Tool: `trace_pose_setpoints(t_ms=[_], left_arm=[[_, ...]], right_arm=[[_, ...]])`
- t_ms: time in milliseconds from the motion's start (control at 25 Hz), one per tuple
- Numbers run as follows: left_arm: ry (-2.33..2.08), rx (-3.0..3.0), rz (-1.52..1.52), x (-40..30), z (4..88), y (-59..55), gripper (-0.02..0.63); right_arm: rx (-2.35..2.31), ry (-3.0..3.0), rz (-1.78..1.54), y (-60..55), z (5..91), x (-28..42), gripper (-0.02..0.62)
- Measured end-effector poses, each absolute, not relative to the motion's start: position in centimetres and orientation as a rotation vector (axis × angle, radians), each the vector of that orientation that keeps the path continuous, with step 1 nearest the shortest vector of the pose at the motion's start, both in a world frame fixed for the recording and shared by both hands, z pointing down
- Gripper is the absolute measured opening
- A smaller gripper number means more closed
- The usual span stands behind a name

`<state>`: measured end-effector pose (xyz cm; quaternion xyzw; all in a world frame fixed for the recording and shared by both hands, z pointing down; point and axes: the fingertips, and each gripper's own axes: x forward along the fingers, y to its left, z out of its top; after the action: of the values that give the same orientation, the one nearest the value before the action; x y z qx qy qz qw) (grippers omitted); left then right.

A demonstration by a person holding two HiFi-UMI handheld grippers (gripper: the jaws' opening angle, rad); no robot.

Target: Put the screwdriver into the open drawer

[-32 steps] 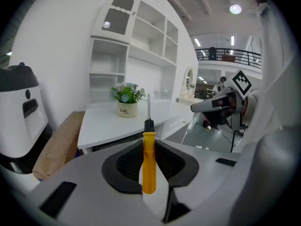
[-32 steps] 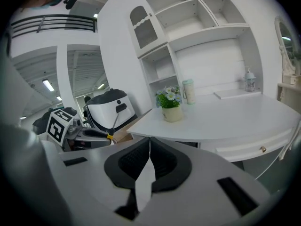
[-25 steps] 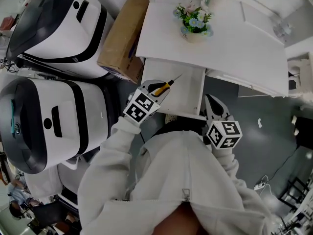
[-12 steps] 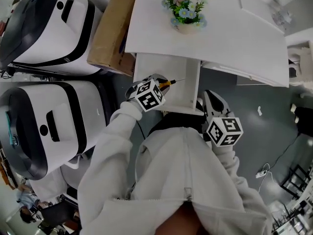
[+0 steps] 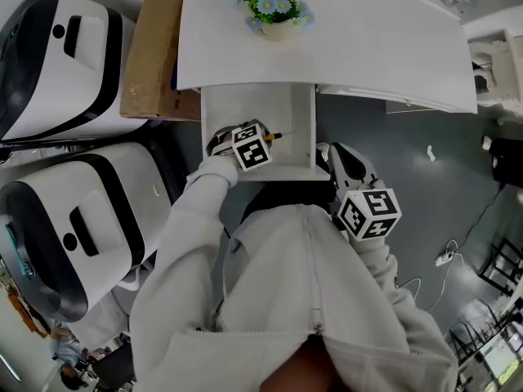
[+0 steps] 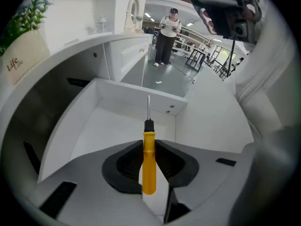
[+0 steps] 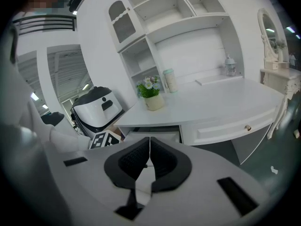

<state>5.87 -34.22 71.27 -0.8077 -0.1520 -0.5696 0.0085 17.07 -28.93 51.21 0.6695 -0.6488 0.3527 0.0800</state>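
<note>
My left gripper (image 6: 148, 145) pinches the screwdriver (image 6: 149, 166) by its yellow handle, the 2 fingers (image 6: 129, 160) partly closed around it. The shaft points into the open drawer (image 6: 113, 126), above the drawer's floor near its front. My right gripper (image 7: 149, 158) is pressed shut and empty, just right of the drawer's front. I judge I should sink lower inside the drawer and level the tool close to the floor. Then I spread the fingers gently so it won't bounce.
</note>
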Motion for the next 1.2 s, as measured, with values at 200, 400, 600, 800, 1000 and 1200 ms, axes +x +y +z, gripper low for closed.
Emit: trace_pose_setpoints(t_ms=[200,400,600,800,1000,1200], left_arm=[[-0.594,-2.436,-1.869,5.4,73.8,-32.5,0.087],[-0.646,-2.369,-1.921,5.2,75.9,-31.6,0.087],[-0.691,-2.318,-1.949,5.2,77.1,-30.8,0.087],[-0.755,-2.232,-1.948,5.1,78.0,-30.0,0.087],[-0.811,-2.212,-1.944,5.0,78.4,-29.1,0.089],[-0.802,-2.287,-1.939,5.5,78.1,-29.0,0.092]], right_arm=[[1.971,-1.924,1.095,-28.8,51.9,17.0,0.032],[1.974,-1.908,1.123,-29.1,52.8,17.6,0.032],[1.988,-1.896,1.139,-29.1,53.1,18.0,0.032],[1.981,-1.878,1.165,-28.7,53.8,18.1,0.032],[1.971,-1.873,1.176,-28.6,54.3,18.0,0.032],[1.976,-1.866,1.179,-28.3,54.5,18.4,0.032]])
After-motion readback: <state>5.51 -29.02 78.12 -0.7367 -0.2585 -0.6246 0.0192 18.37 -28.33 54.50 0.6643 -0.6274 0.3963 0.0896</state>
